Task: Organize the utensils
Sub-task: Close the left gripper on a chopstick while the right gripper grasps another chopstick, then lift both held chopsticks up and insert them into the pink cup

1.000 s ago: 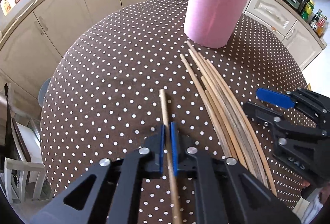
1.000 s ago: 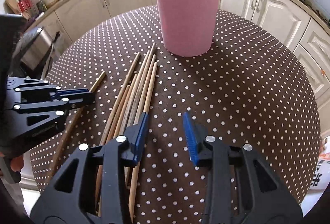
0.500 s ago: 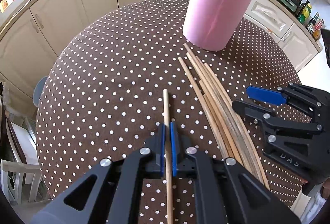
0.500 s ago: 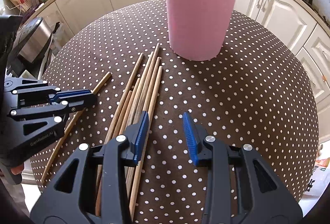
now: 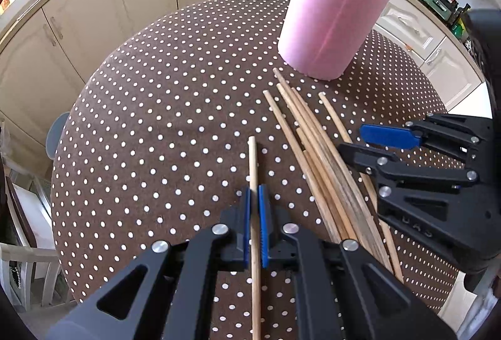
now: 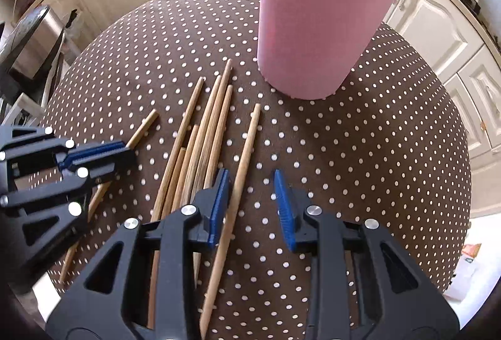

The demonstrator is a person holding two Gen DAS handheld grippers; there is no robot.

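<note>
My left gripper (image 5: 255,202) is shut on a wooden chopstick (image 5: 253,164) and holds it over the dotted brown table (image 5: 156,121). It also shows in the right wrist view (image 6: 125,149). A pink holder (image 5: 328,30) with several sticks in it stands at the back of the table, and in the right wrist view (image 6: 316,33). Several loose chopsticks (image 6: 200,146) lie in a bundle in front of it. My right gripper (image 6: 252,193) is open low over the table. One separate chopstick (image 6: 241,171) lies between its jaws, close to the left one.
Cream kitchen cabinets (image 5: 94,14) curve around behind the table. A metal bin (image 6: 34,42) stands at the left beyond the table edge. A white chair (image 5: 18,246) sits below the table's left edge.
Both grippers have moved forward toward the pink holder. One chopstick now lies apart from the bundle, between the right jaws. The left gripper stays shut on its chopstick.
</note>
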